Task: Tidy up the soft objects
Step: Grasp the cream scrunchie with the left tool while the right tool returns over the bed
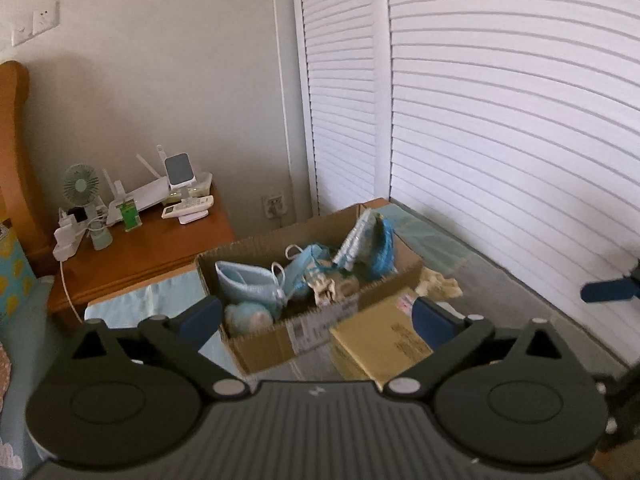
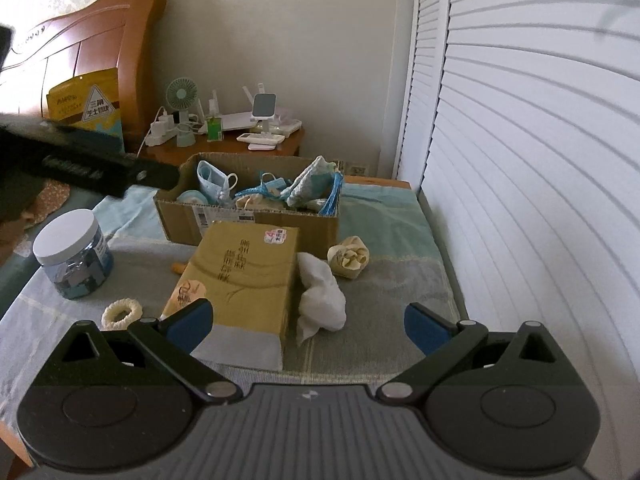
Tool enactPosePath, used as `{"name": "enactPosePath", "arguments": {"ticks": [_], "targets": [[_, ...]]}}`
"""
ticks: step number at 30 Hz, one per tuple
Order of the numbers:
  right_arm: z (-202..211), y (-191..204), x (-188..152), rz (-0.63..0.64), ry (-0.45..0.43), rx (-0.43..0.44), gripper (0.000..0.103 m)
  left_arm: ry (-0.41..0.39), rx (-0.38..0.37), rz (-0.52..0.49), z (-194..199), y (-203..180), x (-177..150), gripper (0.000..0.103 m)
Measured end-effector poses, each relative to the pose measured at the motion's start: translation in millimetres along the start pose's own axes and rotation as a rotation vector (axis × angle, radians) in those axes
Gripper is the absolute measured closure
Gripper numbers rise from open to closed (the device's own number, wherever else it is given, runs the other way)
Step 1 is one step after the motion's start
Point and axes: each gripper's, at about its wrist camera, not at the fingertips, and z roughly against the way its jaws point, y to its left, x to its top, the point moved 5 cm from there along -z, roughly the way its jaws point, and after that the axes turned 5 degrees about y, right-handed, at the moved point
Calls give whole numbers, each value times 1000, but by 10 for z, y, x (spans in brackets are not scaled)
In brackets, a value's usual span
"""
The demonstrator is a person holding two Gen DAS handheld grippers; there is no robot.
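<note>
An open cardboard box (image 1: 272, 344) on the bed holds a pale blue face mask (image 1: 244, 284), a blue-and-white pouch (image 1: 366, 240) and other blue and cream soft items. My left gripper (image 1: 316, 316) hovers open just above the box's near wall, with nothing between its fingers. In the right wrist view the same box (image 2: 180, 216) stands behind a yellow carton (image 2: 244, 276). A white cloth (image 2: 320, 296), a cream fabric rose (image 2: 349, 258) and a cream scrunchie (image 2: 122, 314) lie on the bedspread. My right gripper (image 2: 308, 322) is open and empty, just short of the white cloth.
A white-lidded jar (image 2: 74, 256) stands on the bed at the left. A wooden nightstand (image 2: 224, 148) with a small fan and chargers is behind the box. White louvred doors (image 2: 520, 160) run close along the right. The headboard (image 2: 100, 40) is at the far left.
</note>
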Motion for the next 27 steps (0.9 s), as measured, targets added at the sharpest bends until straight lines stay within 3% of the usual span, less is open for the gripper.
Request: {"name": "enactPosePath", "arguments": {"ticks": [7, 17, 27], "targets": [[71, -82, -149, -29, 1, -13, 0, 0, 7, 39, 213, -108, -328, 1], [42, -315, -273, -61, 19, -55, 0, 96, 48, 100, 87, -127, -815, 1], [-291, -522, -555, -93, 130, -78, 0, 178, 98, 123, -126, -80, -1094, 4]]}}
